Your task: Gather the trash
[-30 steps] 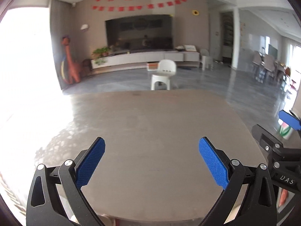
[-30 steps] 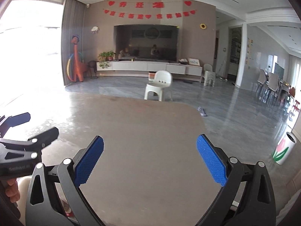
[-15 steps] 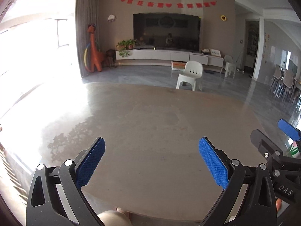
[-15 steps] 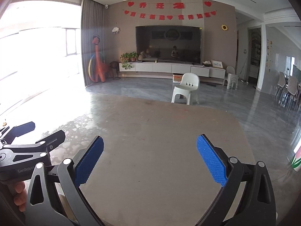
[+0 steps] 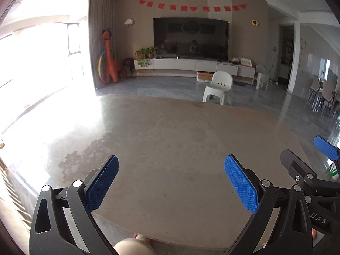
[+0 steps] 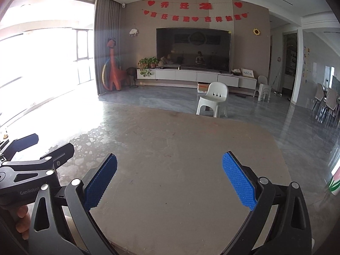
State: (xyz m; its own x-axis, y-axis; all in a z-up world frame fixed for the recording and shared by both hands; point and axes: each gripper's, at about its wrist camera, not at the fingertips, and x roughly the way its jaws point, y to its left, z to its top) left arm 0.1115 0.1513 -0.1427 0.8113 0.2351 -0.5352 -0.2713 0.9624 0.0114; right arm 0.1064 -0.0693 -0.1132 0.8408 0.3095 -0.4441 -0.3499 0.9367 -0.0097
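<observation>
The room is a wide living space with a glossy grey floor; on the far wall hang a dark TV and red banners, with a white chair on the floor just past the table's far edge. The table fills the lower half of both views, its brown top bare from near edge to far edge apart from faint blotchy marks toward its left side, where window glare washes out the surface. No trash shows anywhere on it or on the visible floor, so where the trash lies cannot be told from here. A small white bin with a tulip print stands on the floor beyond the table's right edge and is probably the place for it. The left gripper and right gripper hover side by side over the near edge, each with its jaws wide apart and nothing between them. The step in hand looks like searching, so it would be best to sweep the cameras slowly along each edge and down to the floor, check the glare-washed left side with care, and keep the jaws spread until a piece is centred between them.
</observation>
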